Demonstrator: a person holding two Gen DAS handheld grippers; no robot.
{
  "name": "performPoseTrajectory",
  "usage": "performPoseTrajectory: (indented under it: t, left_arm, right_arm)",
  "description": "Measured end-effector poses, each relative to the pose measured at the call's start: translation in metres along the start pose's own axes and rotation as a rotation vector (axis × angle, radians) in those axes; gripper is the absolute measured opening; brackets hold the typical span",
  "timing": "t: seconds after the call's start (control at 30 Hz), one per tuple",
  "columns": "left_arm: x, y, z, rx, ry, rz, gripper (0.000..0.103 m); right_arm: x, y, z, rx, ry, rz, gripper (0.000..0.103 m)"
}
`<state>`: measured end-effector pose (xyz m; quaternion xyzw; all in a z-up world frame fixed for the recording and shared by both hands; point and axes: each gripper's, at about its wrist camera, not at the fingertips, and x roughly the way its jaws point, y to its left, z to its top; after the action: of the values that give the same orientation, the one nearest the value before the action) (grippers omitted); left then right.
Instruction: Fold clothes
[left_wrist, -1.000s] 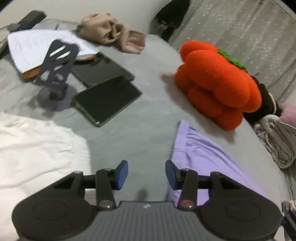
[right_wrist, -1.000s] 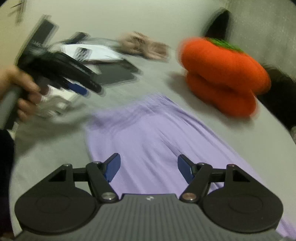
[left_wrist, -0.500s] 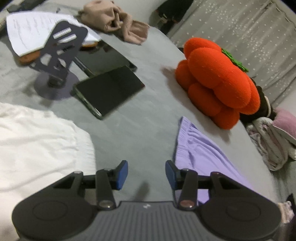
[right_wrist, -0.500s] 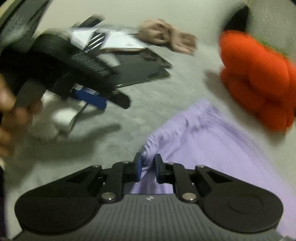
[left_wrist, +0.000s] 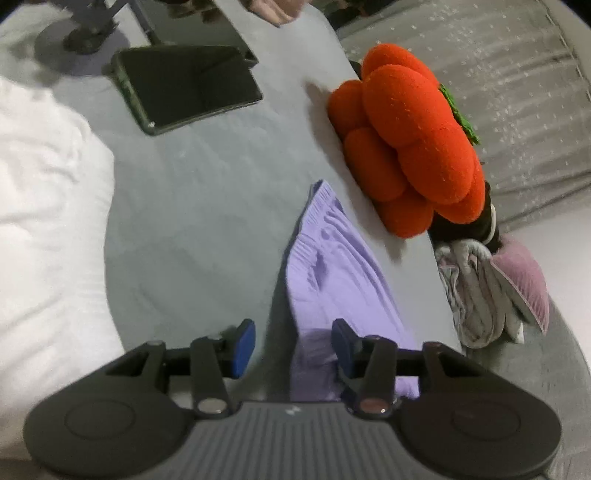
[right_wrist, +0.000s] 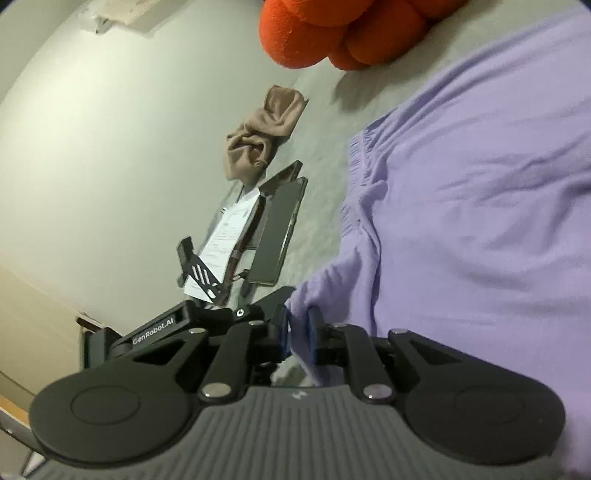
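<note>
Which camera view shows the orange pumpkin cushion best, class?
The left wrist view: the orange pumpkin cushion appears whole and unobstructed, green stalk included, beside the purple garment. The right wrist view shows only its lower lobes, cut off by the top edge.

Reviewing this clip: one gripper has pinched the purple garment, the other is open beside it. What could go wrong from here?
1. The right gripper pinches only a thin edge of the purple garment; it may slip free when pulled.
2. The left gripper, jaws open around the cloth's edge, might close on too little fabric, giving an uneven fold.
3. The orange plush pumpkin sits close beside the garment, so a swept fold could snag or push it.
</note>
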<state>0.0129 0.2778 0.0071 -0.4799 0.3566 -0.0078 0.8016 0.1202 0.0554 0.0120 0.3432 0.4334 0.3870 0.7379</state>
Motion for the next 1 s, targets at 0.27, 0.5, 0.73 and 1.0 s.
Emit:
performPoseTrajectory:
  t: [0.27, 0.5, 0.73, 1.0]
  left_arm:
    - [0.004, -0.001, -0.003, -0.022, -0.023, 0.0, 0.024]
    - [-0.01, -0.013, -0.002, 0.091, -0.108, 0.057, 0.023]
    - [-0.022, -0.024, 0.004, 0.202, -0.169, 0.107, 0.024]
    - [-0.027, -0.01, 0.013, 0.154, -0.165, 0.085, 0.024]
  right_arm:
    - [-0.003, 0.01, -0.008, -0.109, 0.01, -0.077, 0.02]
    - [0.022, 0.056, -0.029, -0.563, 0.073, -0.357, 0.019]
    - [0.041, 0.098, -0.073, -1.089, 0.056, -0.512, 0.036]
    - [0.083, 0.099, -0.099, -1.425, 0.099, -0.57, 0.051]
